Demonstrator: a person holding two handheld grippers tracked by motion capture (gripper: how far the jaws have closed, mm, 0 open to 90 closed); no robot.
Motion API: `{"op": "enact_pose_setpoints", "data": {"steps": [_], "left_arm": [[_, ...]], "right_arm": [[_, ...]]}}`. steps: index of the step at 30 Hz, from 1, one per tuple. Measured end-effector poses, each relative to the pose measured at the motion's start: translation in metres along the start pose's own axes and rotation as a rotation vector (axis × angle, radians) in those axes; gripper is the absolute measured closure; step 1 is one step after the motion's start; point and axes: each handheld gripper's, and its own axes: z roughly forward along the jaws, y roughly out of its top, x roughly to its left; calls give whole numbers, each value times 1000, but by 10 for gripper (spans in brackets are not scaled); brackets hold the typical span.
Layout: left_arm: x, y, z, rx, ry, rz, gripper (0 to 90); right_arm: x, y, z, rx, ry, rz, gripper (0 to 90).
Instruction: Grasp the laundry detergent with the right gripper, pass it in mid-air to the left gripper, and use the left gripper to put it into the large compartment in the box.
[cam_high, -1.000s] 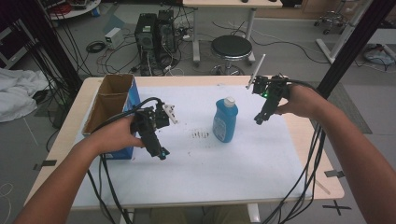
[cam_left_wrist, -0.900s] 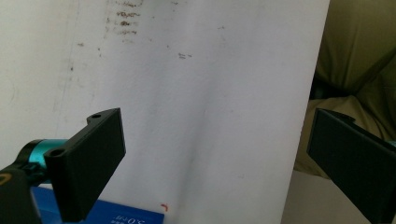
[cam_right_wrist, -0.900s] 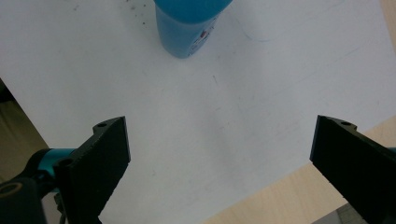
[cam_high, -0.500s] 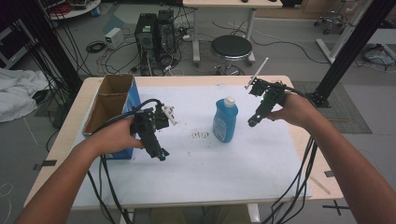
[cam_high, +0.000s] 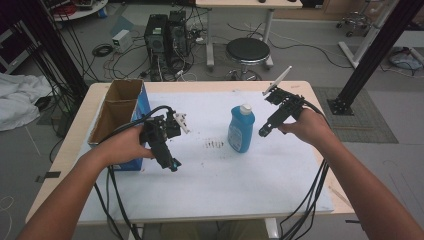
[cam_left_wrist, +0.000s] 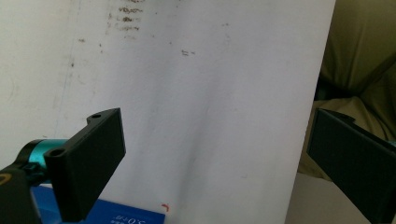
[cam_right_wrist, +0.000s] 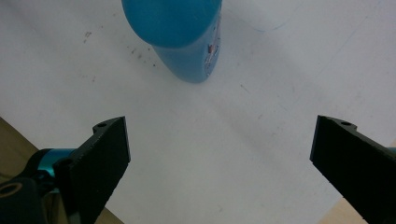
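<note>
Where the table (cam_high: 300, 90) begins on the left, a box (cam_high: 117, 112) sits open, brown inside and blue on its side. Just beside it, the left hand (cam_high: 122, 147) holds the left gripper (cam_high: 171, 165) above the white sheet (cam_high: 225, 180). In the left gripper view, its two black jaws are spread wide with nothing between them, and the sheet with some dark specks lies under them. A bit of the blue box shows at the bottom of that view. Near the middle of the table stands a blue bottle (cam_high: 241, 128) with a white cap (cam_high: 245, 108). It is upright on the sheet. Just to its right, the right hand (cam_high: 305, 125) holds the right gripper (cam_high: 263, 132) near the bottle but apart from it. In the right gripper view, those jaws are spread wide too, and the bottle (cam_right_wrist: 187, 37) sits ahead of them, not between them. Black cables (cam_high: 305, 200) hang down from both grippers.
</note>
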Motion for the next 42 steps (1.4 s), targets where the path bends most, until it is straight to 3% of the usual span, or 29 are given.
{"op": "enact_pose_setpoints", "data": {"steps": [10,17,30,35,42], "left_arm": [[1,-1,3,-6,2,2,44],[2,-1,4,-8,0,3,44],[4,-4,4,-5,3,-1,44],[5,-5,7,0,-1,-2,44],[5,-5,7,5,-1,-3,44]], "right_arm": [[11,-3,10,-57,-22,60,39],[17,-11,19,-144,-22,100,39],[20,-23,31,-246,-56,134,39],[21,-37,36,-362,-42,185,39],[26,-48,46,-479,-69,194,39]]}}
